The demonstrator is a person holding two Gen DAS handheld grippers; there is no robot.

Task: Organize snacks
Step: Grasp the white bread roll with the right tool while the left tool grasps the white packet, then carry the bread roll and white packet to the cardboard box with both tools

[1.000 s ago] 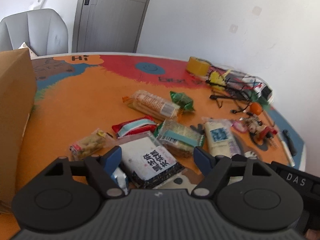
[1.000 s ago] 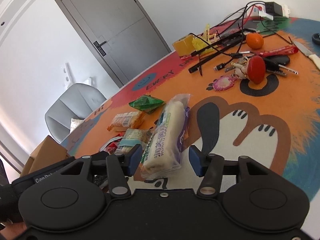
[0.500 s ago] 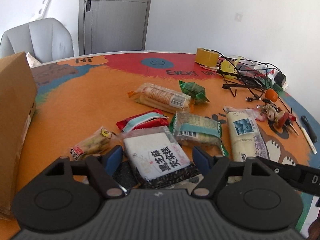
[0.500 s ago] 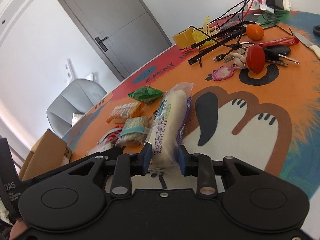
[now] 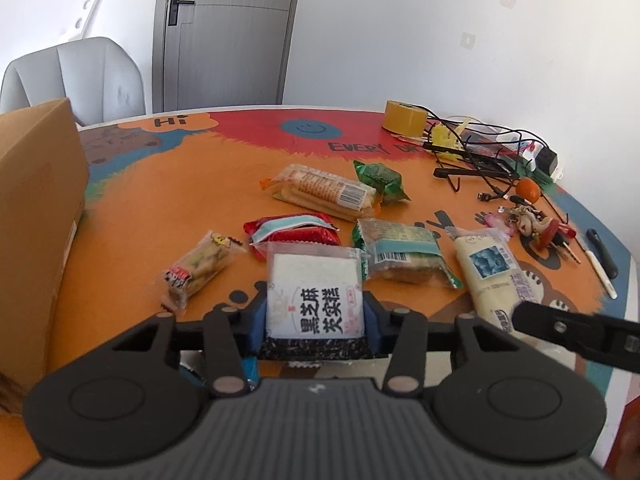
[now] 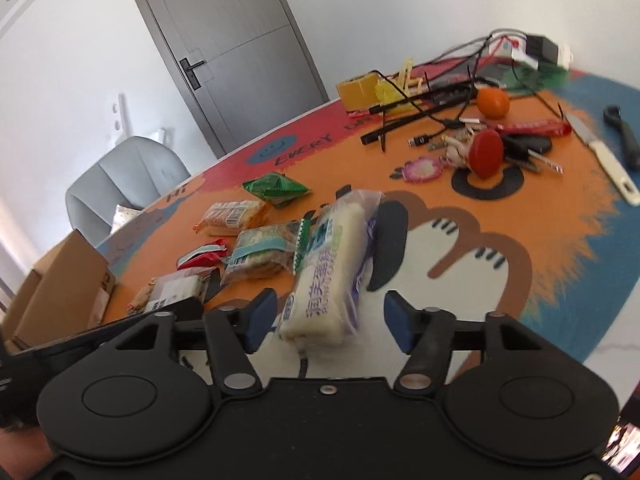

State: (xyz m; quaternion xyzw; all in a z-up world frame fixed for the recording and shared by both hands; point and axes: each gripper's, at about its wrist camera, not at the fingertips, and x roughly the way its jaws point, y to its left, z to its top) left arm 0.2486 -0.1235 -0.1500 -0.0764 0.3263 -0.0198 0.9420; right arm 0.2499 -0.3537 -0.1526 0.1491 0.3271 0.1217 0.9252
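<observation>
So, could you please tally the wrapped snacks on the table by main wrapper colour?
Clear or white: 5, peanut pack, sesame cake, biscuit sleeve, teal-banded cake, long white cake
Red: 1, red packet
Green: 1, green packet
Total: 7

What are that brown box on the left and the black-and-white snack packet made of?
The brown box looks like plain matte cardboard: dull, with flat walls and folded edges. The snack packet seems a thin glossy plastic film wrapper, with a clear crimped seal and printed label; the left gripper pinches it.
</observation>
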